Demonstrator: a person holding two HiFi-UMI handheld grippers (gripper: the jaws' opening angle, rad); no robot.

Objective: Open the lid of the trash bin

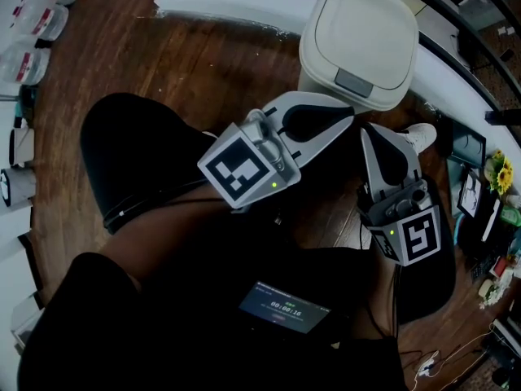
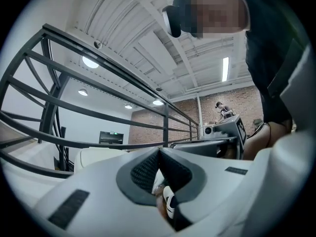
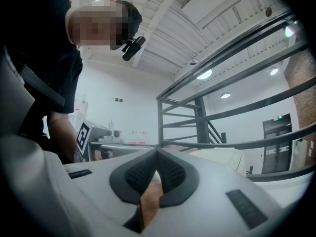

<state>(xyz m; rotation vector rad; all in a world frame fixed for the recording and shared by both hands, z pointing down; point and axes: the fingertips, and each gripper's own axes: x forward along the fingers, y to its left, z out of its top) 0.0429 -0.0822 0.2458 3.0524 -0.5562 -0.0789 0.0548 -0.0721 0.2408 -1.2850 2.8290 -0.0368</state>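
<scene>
Cream trash bin [image 1: 358, 43], lid down, on the wooden floor [image 1: 203, 63]
The left hand-held gripper [image 1: 348, 117] and the right hand-held gripper [image 1: 371, 130] both have their jaws pressed together on nothing, tips near the bin's front. A small screen [image 1: 285, 306] seems to read 00:00:16; its smaller line is illegible.

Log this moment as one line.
cream plastic trash bin: lid closed | left gripper: shut, empty | right gripper: shut, empty
</scene>
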